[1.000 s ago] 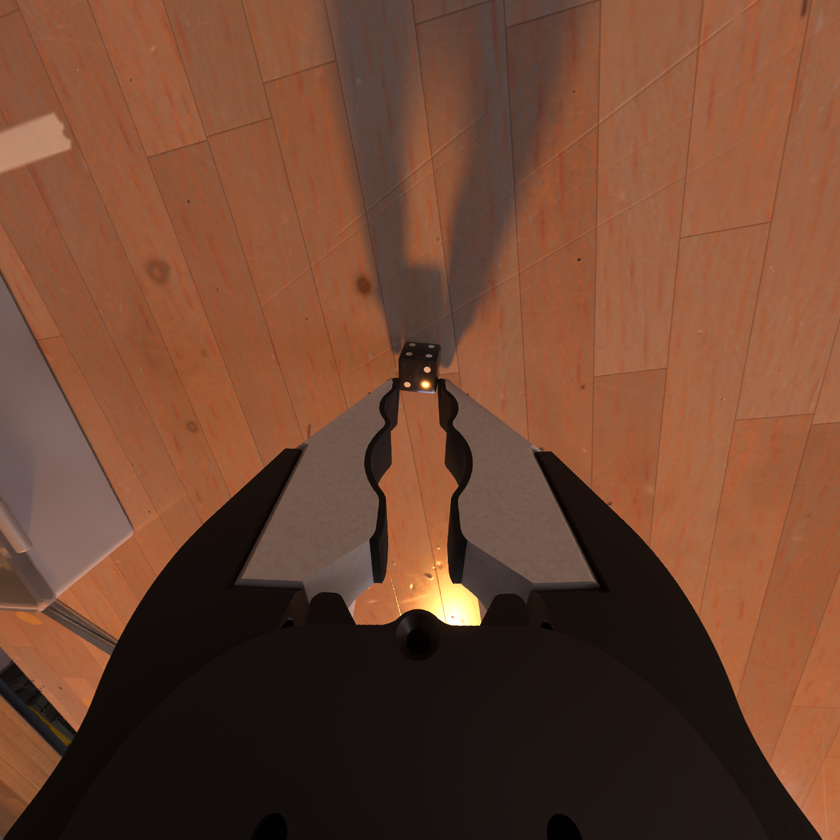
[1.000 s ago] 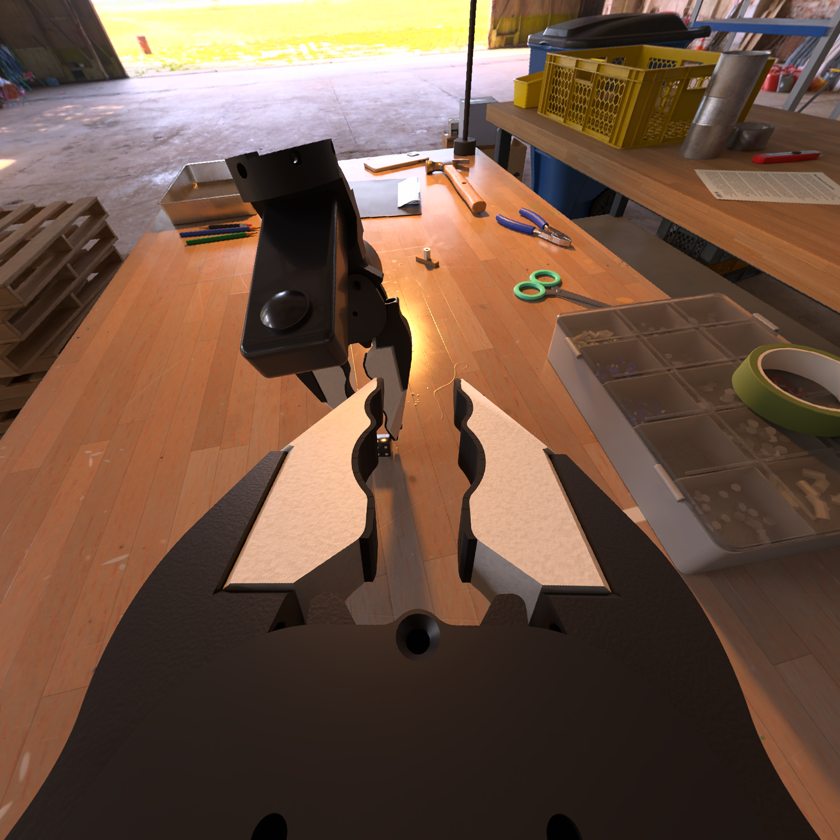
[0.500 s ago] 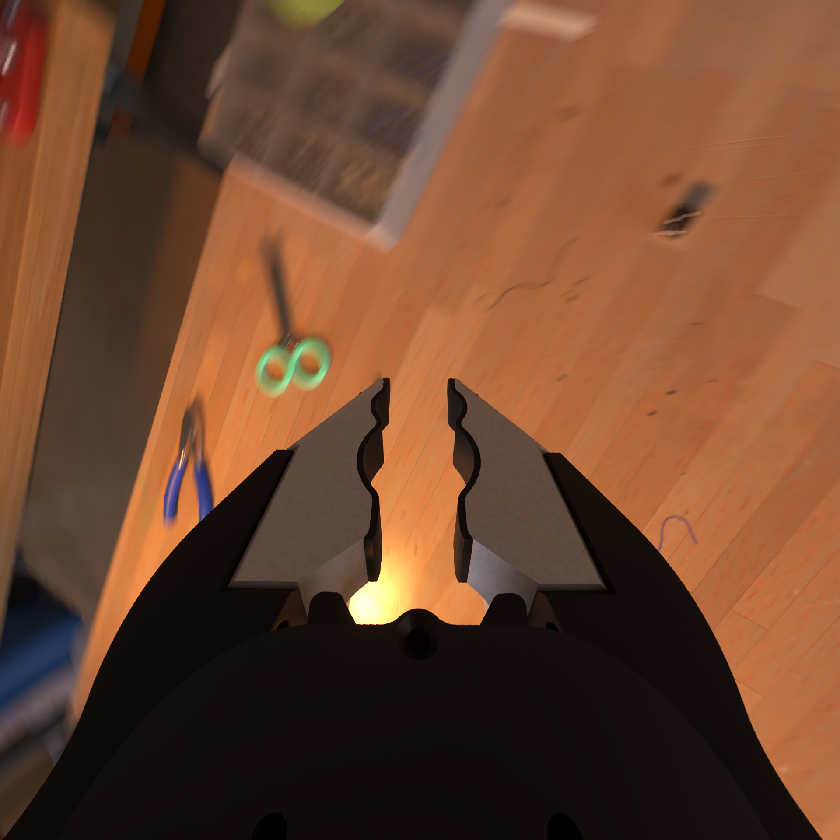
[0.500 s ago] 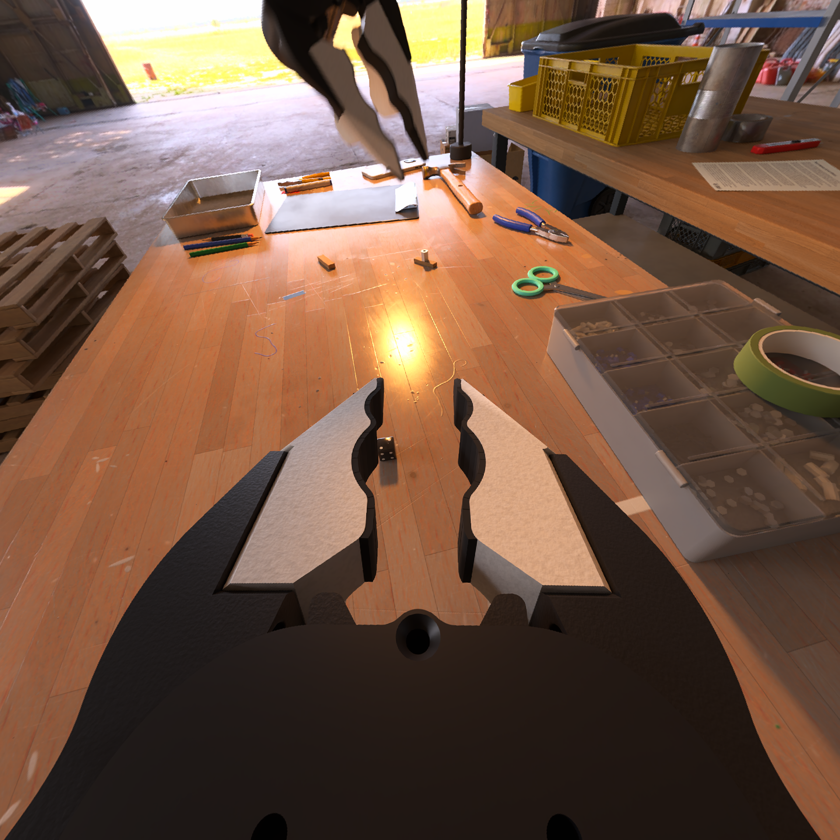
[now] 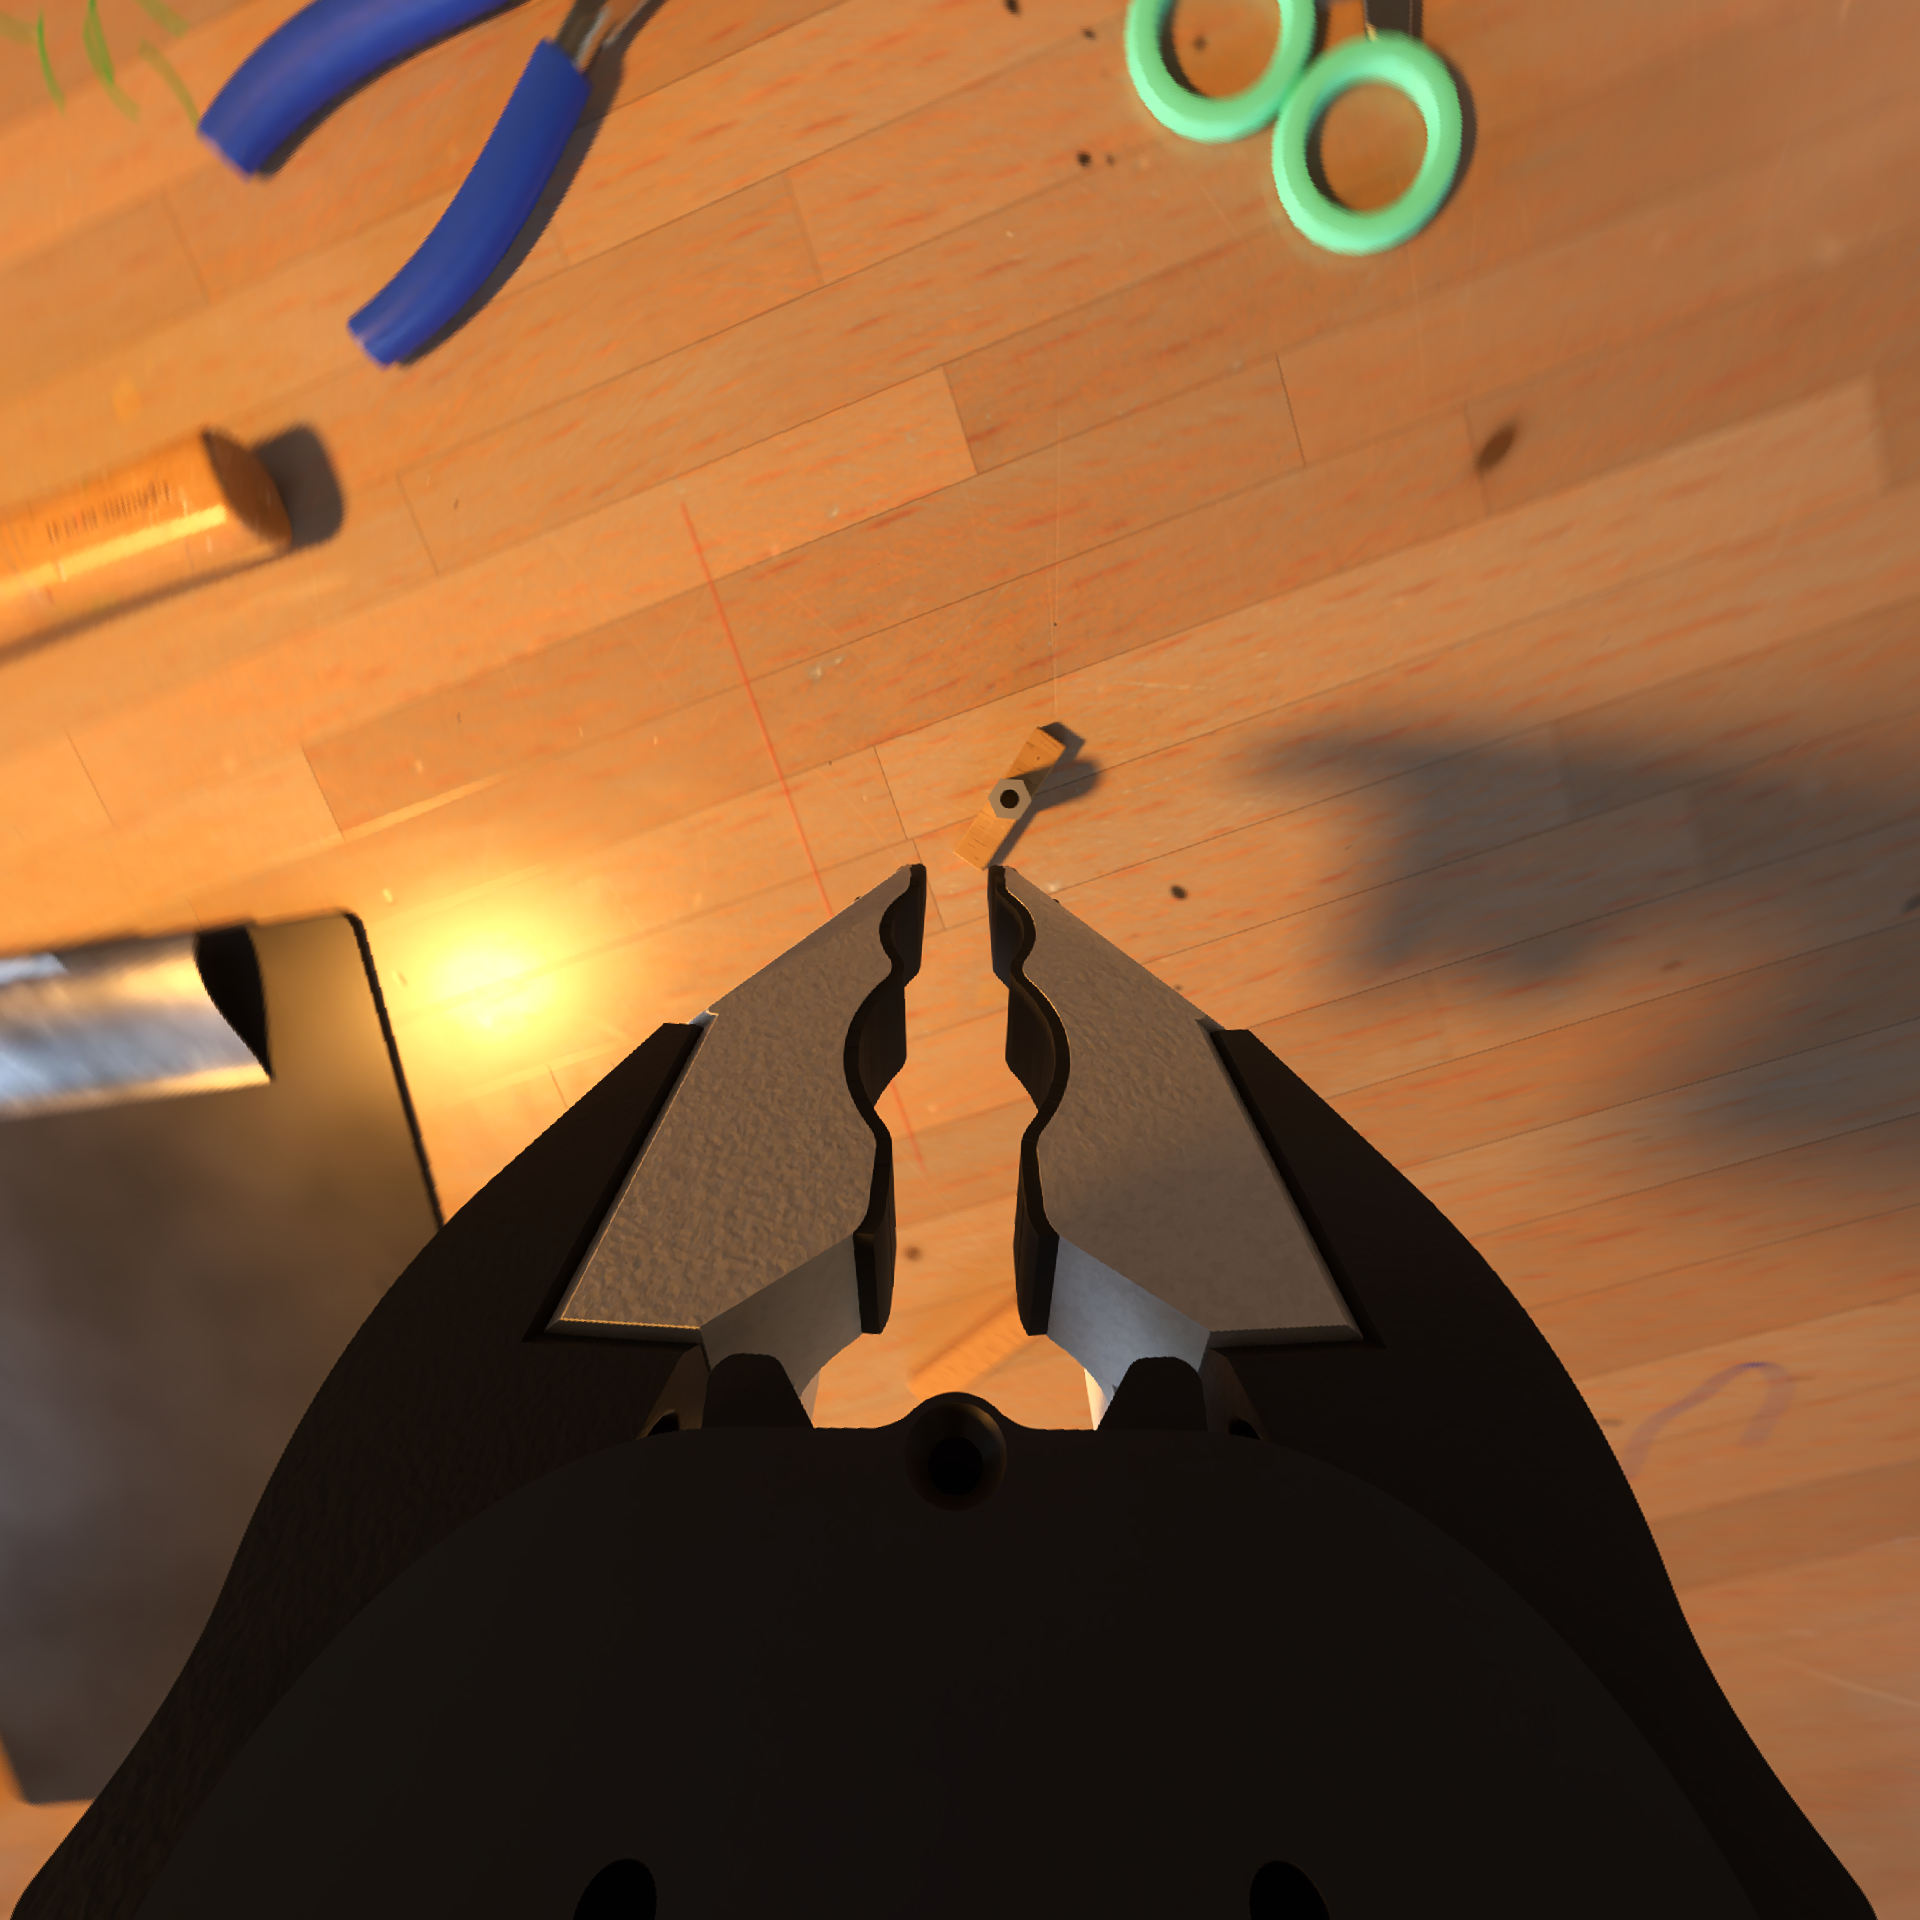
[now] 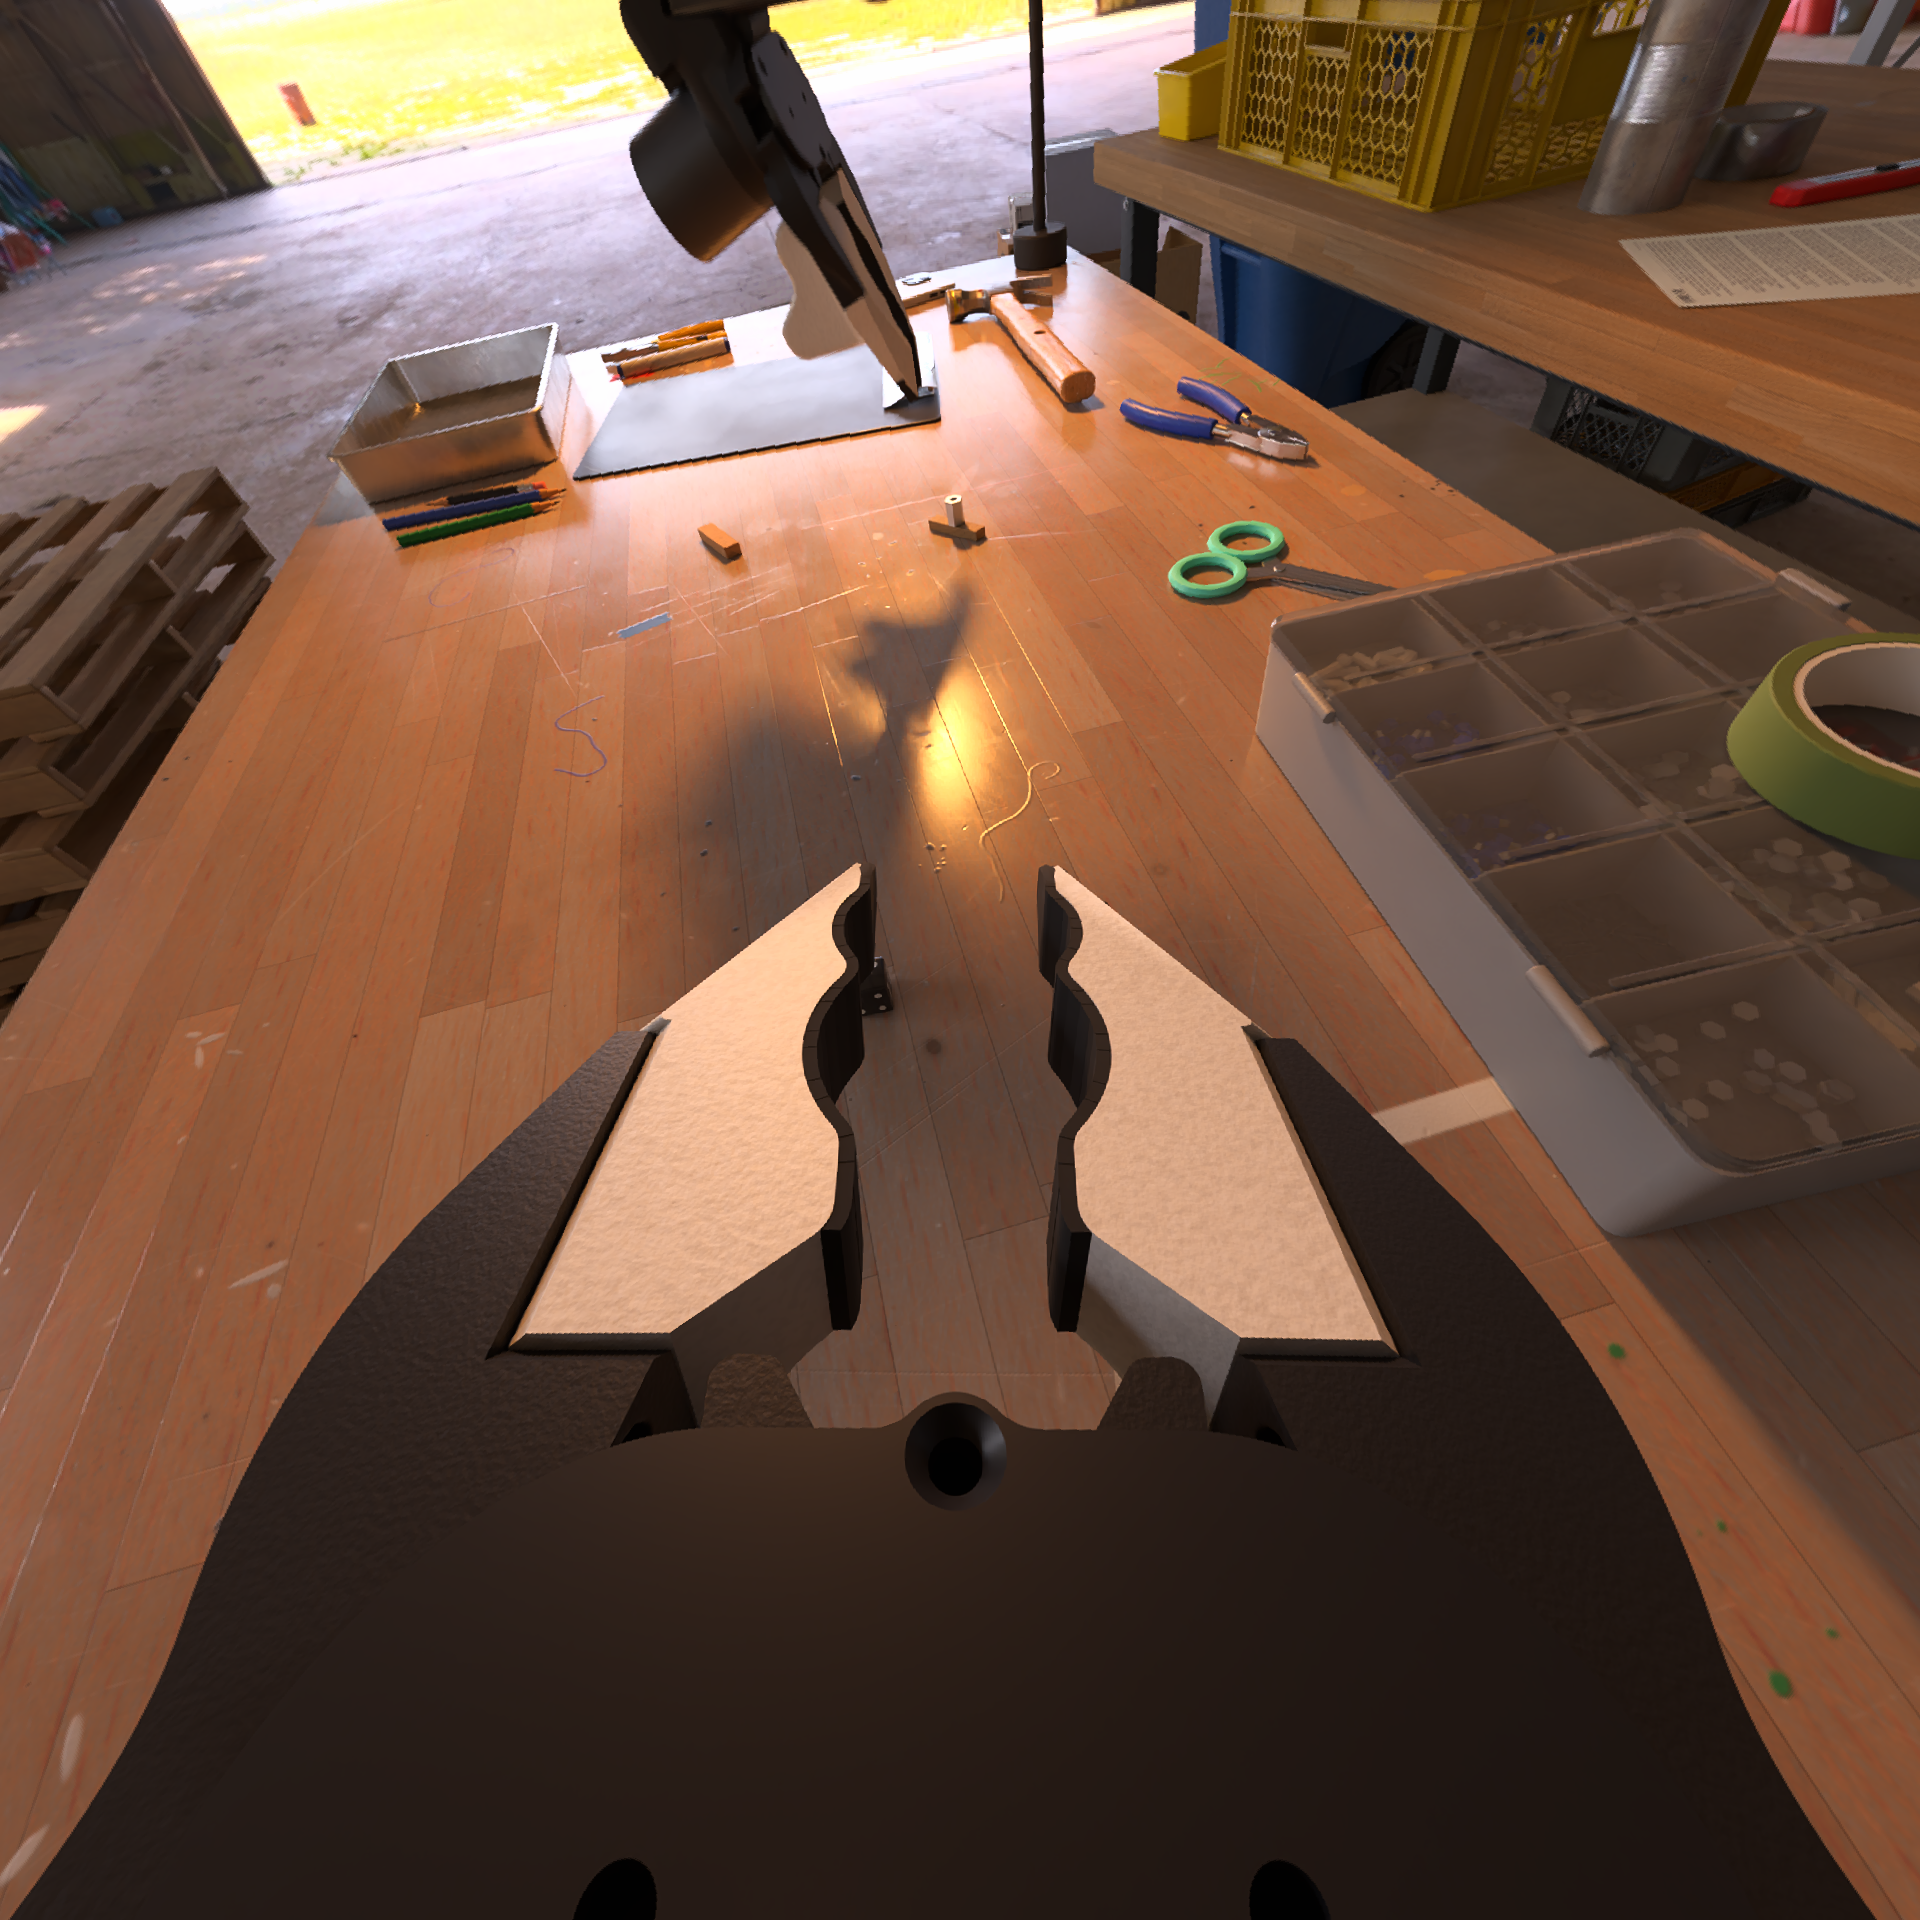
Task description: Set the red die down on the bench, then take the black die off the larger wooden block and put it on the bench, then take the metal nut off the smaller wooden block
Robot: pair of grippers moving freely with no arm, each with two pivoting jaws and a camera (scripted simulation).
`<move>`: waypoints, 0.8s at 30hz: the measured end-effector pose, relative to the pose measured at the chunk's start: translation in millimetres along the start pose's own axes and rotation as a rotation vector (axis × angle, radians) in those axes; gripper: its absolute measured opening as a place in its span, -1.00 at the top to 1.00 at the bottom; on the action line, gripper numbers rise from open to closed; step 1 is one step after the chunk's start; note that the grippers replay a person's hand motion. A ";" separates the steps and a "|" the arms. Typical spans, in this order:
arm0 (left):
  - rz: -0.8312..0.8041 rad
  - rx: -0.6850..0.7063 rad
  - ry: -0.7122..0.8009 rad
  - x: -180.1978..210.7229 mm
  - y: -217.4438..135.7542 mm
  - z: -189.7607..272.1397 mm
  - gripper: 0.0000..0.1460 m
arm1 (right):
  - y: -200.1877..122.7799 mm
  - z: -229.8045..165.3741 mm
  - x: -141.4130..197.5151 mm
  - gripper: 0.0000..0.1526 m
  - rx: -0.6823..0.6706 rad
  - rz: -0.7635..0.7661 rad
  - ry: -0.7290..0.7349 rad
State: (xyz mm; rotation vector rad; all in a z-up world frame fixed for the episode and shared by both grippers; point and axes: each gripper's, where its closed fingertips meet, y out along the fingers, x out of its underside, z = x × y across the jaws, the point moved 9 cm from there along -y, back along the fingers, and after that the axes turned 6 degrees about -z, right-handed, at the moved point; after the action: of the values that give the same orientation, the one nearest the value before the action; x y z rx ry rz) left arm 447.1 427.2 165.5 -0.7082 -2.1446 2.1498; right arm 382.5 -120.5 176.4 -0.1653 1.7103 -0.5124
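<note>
Left wrist view: left gripper (image 5: 956, 881) empty, jaws narrowly apart, high above the bench (image 5: 1455, 1195). Metal nut (image 5: 1008, 798) sits on the smaller wooden block (image 5: 1014, 798), centre frame, just past the fingertips. Blue pliers (image 5: 457, 156) upper left, green scissors (image 5: 1320, 114) upper right.

Right wrist view: right gripper (image 6: 956, 894) empty, jaws wide. Black die (image 6: 879, 989) on the bench at the left finger's inner edge. Larger wooden block (image 6: 719, 541) bare, upper centre-left of frame.

Your left gripper (image 5: 956, 873) and right gripper (image 6: 956, 878) match: a broad, matte black, pebble-textured body, one round recessed hole at the centre, two oval slots near the bottom edge, and pale grainy triangular fingers (image 6: 727, 1122) with black, wavy inner edges.
</note>
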 end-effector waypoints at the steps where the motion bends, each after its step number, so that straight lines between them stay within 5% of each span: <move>1: 0.005 -0.017 0.063 0.7 5.9 1.0 0.83 | -0.2 0.5 0.5 0.60 -0.001 0.002 0.002; 8: -0.076 -0.060 0.418 -5.3 36.5 19.1 0.78 | -2.0 3.8 3.9 0.60 0.009 0.001 0.021; 24: -0.270 -0.007 0.582 -22.8 59.5 17.8 0.79 | -3.4 9.5 6.1 0.60 0.013 -0.022 0.035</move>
State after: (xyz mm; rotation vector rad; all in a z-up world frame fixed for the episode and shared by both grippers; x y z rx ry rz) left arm 479.3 399.8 114.7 -0.8541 -1.8110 1.5545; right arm 389.8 -128.2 171.3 -0.1667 1.7407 -0.5457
